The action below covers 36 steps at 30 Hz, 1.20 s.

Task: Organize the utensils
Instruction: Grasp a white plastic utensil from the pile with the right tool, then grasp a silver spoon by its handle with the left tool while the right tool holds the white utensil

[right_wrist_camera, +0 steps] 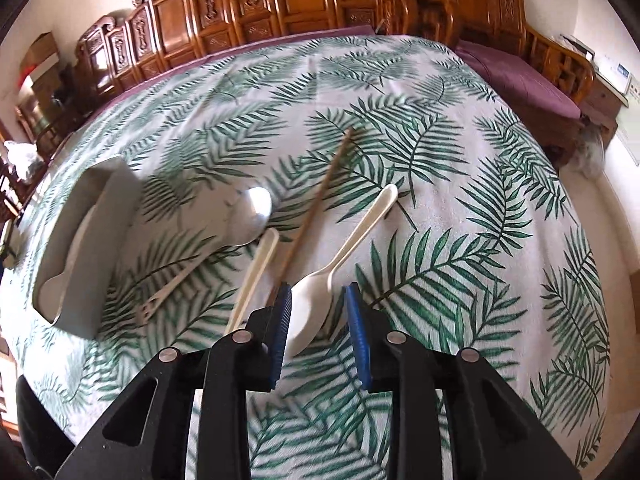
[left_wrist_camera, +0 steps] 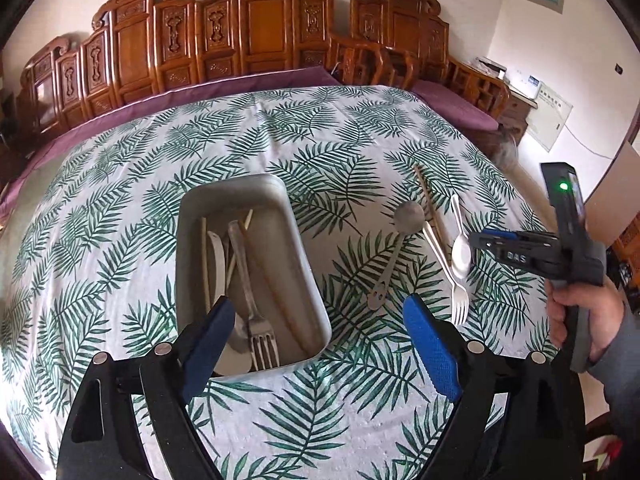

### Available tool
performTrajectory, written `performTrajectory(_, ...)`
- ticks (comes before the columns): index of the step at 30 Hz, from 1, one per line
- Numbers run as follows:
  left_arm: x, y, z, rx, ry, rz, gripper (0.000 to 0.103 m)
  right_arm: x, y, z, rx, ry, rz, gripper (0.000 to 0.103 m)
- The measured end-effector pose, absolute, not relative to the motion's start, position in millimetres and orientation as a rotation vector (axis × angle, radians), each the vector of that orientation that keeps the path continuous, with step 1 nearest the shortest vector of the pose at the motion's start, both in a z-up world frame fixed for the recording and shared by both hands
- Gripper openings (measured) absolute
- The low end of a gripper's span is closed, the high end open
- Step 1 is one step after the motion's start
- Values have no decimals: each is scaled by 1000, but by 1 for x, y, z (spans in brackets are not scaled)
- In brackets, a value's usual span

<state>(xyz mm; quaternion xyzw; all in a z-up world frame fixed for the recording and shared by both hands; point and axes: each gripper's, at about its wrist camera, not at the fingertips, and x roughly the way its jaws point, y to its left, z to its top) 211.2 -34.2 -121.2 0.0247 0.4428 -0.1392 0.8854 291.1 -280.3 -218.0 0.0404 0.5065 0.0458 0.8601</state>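
**Utensils part sorted, tongs over the spread**

Carved wooden panels (left_wrist_camera: 256,28) line the wall behind a surface (left_wrist_camera: 120,208) draped in a palm-leaf cloth. On it stands a grey tray (left_wrist_camera: 236,196) holding a metal fork (left_wrist_camera: 262,340), chopsticks and other cutlery. Right of the tray lie a metal spoon (right_wrist_camera: 248,216), a white fork (left_wrist_camera: 458,300), a wooden chopstick (right_wrist_camera: 320,200) and a white spoon (right_wrist_camera: 316,304). The left tongs (left_wrist_camera: 320,316) stand wide and empty above the tray's near end. The right tongs (right_wrist_camera: 318,304), right of the tray, are narrowly parted astride the white spoon's bowl, pads not pressing it.
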Motion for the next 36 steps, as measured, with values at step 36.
performTrajectory(36,241,-113,-154,181,998,-380,83,275,-310,-216,186,1094,157,6)
